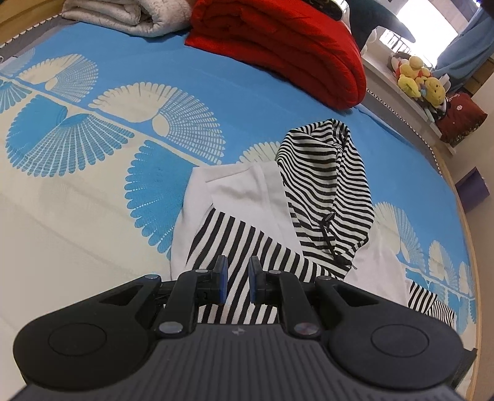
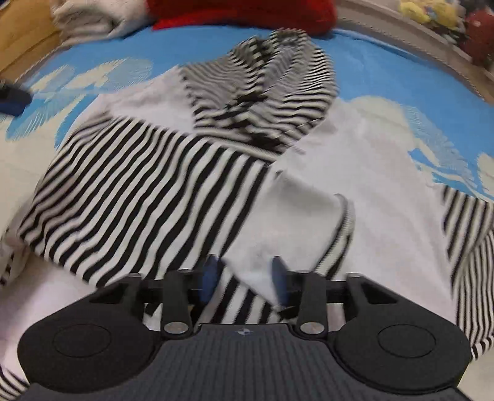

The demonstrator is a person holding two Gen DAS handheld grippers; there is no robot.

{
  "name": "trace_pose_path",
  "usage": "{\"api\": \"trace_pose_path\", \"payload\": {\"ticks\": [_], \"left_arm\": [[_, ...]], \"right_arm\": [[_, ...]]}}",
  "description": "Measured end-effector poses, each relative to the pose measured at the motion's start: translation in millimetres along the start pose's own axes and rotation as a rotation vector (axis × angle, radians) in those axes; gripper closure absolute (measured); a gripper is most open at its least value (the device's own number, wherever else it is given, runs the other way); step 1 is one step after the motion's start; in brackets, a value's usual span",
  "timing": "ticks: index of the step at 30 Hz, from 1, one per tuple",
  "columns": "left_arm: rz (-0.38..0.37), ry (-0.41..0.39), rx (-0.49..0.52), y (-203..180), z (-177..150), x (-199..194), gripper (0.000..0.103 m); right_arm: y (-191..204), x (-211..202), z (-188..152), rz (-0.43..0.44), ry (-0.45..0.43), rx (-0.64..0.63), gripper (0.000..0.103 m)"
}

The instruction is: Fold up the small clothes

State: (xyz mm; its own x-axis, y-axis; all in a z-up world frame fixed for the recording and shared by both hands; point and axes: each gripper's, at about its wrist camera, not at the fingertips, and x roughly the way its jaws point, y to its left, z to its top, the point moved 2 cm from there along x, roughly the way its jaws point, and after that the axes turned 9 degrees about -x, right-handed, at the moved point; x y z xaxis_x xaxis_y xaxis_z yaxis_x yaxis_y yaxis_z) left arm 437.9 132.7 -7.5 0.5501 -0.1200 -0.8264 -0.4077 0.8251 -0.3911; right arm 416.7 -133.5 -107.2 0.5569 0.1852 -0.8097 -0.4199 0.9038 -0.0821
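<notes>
A striped hooded top [image 1: 308,197], black-and-white bands with plain white panels, lies on the bed's blue-and-cream patterned cover [image 1: 92,129], toward the near right part of the bed, its hood [image 1: 324,172] pointing away toward the far edge, where a folded red quilt [image 1: 278,46] and a pale folded blanket [image 1: 123,18] are stacked. The garment's long axis runs from the near edge to the hood, roughly along the line both cameras look. The left hand-held gripper [image 1: 237,280] hangs over the striped sleeve [image 1: 231,243] folded across the body; its blue pads stand at a narrow gap, and the stripes show through that gap beneath them, so I judge it grips nothing, though the fabric is close underneath. The right hand-held gripper [image 2: 245,280], in a blurred view, is set a little wider, and a white fold of the top [image 2: 293,222] runs between its pads; they do not appear to press on it, so it reads as loosed rather than clamped, though the blur leaves some doubt. The right one sits lower over the garment's near portion and looks the nearer of the two to loose cloth. The other striped sleeve [image 1: 432,305] trails off to the right, so the coming fold likely turns on bringing it inward across the long axis.
</notes>
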Motion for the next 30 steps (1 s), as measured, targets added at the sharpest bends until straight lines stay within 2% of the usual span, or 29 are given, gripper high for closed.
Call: {"api": "trace_pose_path", "payload": {"ticks": [1, 3, 5, 7, 9, 11, 12, 15, 17, 18, 19, 21, 23, 26, 28, 29, 30], "left_arm": [[-0.002, 0.000, -0.003, -0.5, 0.5, -0.1, 0.090], [-0.009, 0.000, -0.008, -1.9, 0.6, -1.3, 0.090], [-0.016, -0.001, -0.009, -3.1, -0.6, -2.4, 0.090], [-0.020, 0.001, -0.010, -4.8, -1.0, -2.7, 0.090], [-0.022, 0.001, -0.008, -5.4, -1.6, -3.2, 0.090], [-0.016, -0.001, -0.008, -5.6, -1.9, -3.0, 0.090], [-0.014, -0.002, -0.006, -5.9, -2.4, -2.7, 0.090], [-0.005, 0.003, -0.007, -4.5, -4.3, -0.4, 0.090], [0.001, 0.012, -0.008, -3.3, -6.0, 1.6, 0.089], [0.001, 0.016, -0.007, -3.6, -6.9, 2.4, 0.087], [0.000, 0.019, -0.004, -3.6, -7.1, 3.3, 0.086], [0.001, 0.022, -0.001, -3.2, -6.7, 3.9, 0.086], [-0.002, 0.023, -0.010, -1.2, -5.0, 3.8, 0.086], [-0.009, 0.026, -0.017, 0.1, -2.6, 3.5, 0.086], [-0.016, 0.029, -0.019, 0.0, -1.2, 3.1, 0.086], [-0.019, 0.030, -0.019, 0.0, -0.5, 2.8, 0.086], [-0.021, 0.030, -0.020, -0.3, -0.2, 2.5, 0.086]], "right_arm": [[-6.8, -2.8, -0.2, -0.006, -0.004, 0.042, 0.095], [-26.4, -17.4, -3.2, -0.029, -0.026, 0.180, 0.103], [-49.9, -36.1, -4.3, -0.060, -0.079, 0.336, 0.103], [-76.3, -60.5, -14.4, -0.127, -0.152, 0.540, 0.103], [-95.2, -75.0, -30.7, -0.179, -0.160, 0.670, 0.103], [-107.4, -79.8, -45.1, -0.244, -0.137, 0.745, 0.102], [-109.2, -77.1, -46.2, -0.223, -0.137, 0.741, 0.100], [-89.4, -58.8, -29.7, -0.034, -0.150, 0.577, 0.099], [-62.6, -51.2, -14.9, 0.071, -0.160, 0.385, 0.084], [-45.4, -48.0, -9.5, 0.085, -0.160, 0.273, 0.073], [-31.6, -44.8, -5.8, 0.086, -0.150, 0.195, 0.068], [-13.6, -35.3, -3.0, 0.106, -0.131, 0.099, 0.067], [-4.9, -22.6, -4.3, 0.099, -0.090, 0.053, 0.067], [1.6, -2.1, -10.2, 0.042, -0.012, 0.000, 0.067], [6.0, -2.4, -9.3, 0.027, -0.020, -0.041, 0.068], [7.9, -0.6, -9.5, 0.024, -0.023, -0.058, 0.069], [7.4, -1.5, -10.3, 0.015, -0.029, -0.062, 0.083]]}}
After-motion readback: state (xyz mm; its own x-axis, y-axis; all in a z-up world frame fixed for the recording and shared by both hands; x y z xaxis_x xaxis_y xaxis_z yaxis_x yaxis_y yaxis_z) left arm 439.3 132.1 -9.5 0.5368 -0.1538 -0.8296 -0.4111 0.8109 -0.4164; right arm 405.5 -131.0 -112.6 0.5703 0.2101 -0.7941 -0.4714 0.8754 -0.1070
